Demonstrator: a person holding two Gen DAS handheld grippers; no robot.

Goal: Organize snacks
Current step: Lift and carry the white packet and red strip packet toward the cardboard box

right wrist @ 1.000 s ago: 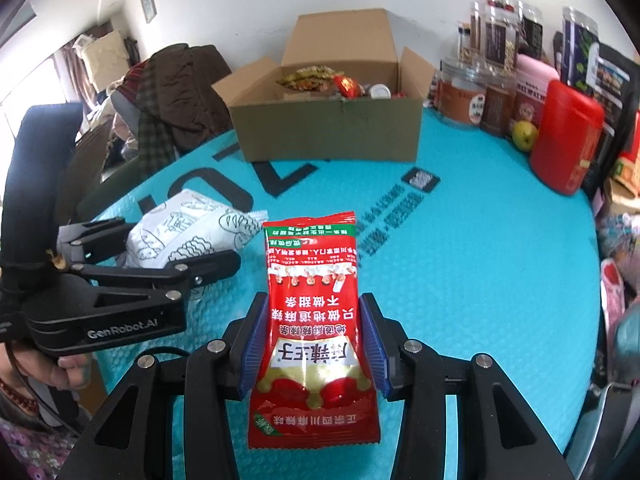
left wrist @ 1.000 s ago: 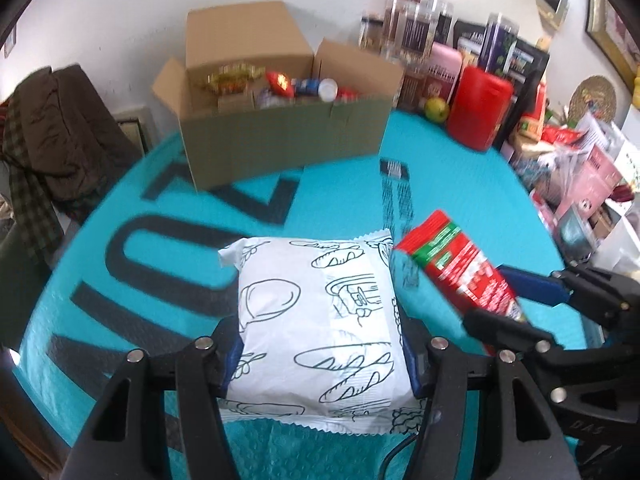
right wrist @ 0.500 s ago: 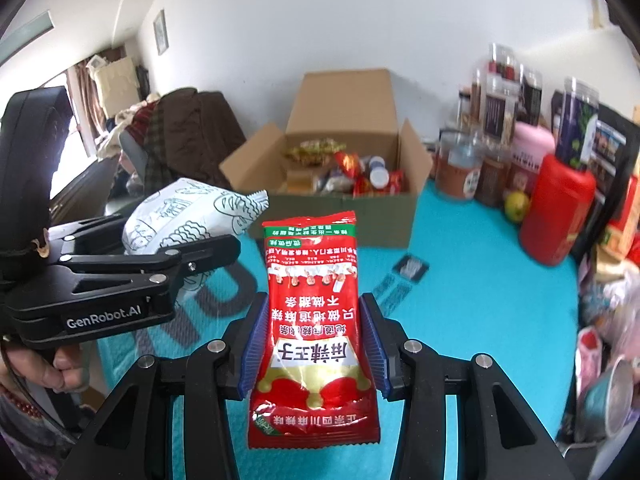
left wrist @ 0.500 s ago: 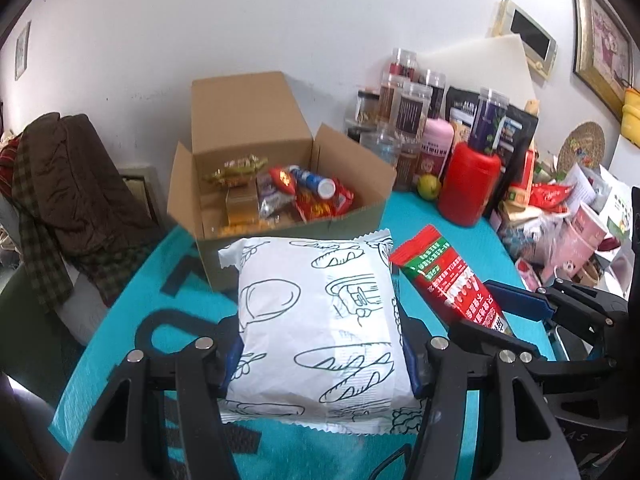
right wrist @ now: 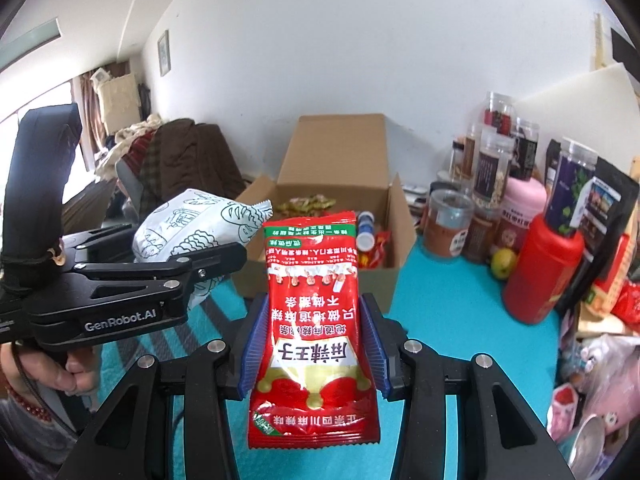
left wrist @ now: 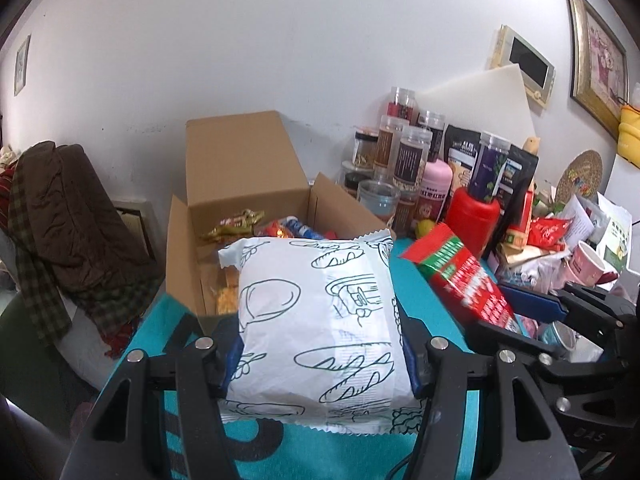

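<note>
- My left gripper (left wrist: 320, 354) clamped the white bread packet (left wrist: 320, 320), long axis pointing at the cardboard box (left wrist: 240, 184) straight ahead, nearer it;
- My right gripper (right wrist: 314, 354) pinched the red snack packet (right wrist: 314, 320), short of the box.

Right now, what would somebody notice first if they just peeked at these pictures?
Two snack bags held up in the air: a puffy white bag with bread drawings in the left gripper, and a shiny red packet in the right gripper. Behind them an open cardboard box with snacks inside sits on the bright teal table, beside a big red canister.
</note>
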